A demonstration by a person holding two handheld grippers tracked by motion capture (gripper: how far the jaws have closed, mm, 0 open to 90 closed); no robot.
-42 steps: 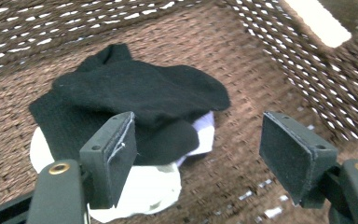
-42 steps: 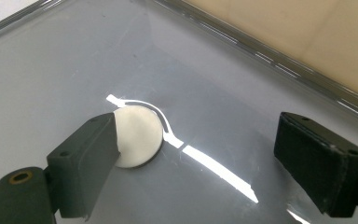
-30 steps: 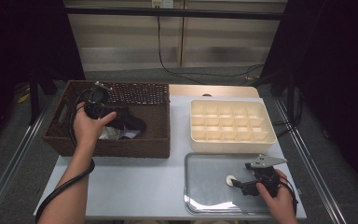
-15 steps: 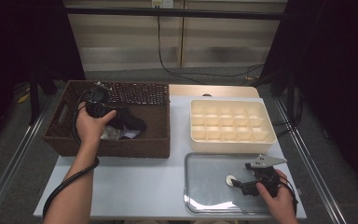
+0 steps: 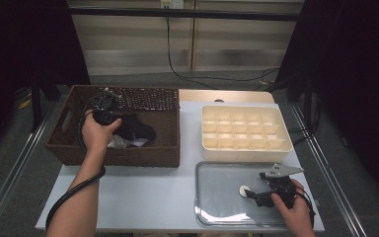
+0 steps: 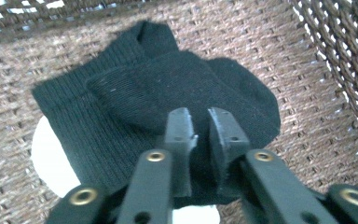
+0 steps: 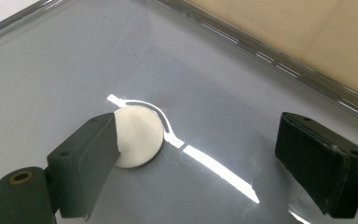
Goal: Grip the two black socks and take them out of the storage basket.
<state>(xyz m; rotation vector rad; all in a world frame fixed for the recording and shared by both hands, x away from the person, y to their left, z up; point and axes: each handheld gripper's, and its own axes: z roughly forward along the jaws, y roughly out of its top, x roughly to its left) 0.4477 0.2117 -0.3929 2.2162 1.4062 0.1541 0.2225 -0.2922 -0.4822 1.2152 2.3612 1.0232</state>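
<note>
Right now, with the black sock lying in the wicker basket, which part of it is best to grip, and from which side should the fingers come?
Probably grip the raised fold across the middle of the black sock, coming from above. The rest lies flat on the floor of the wicker basket, and this ridge gives cloth to pinch. The left gripper has just been closing there, with sock cloth between its fingers.
</note>
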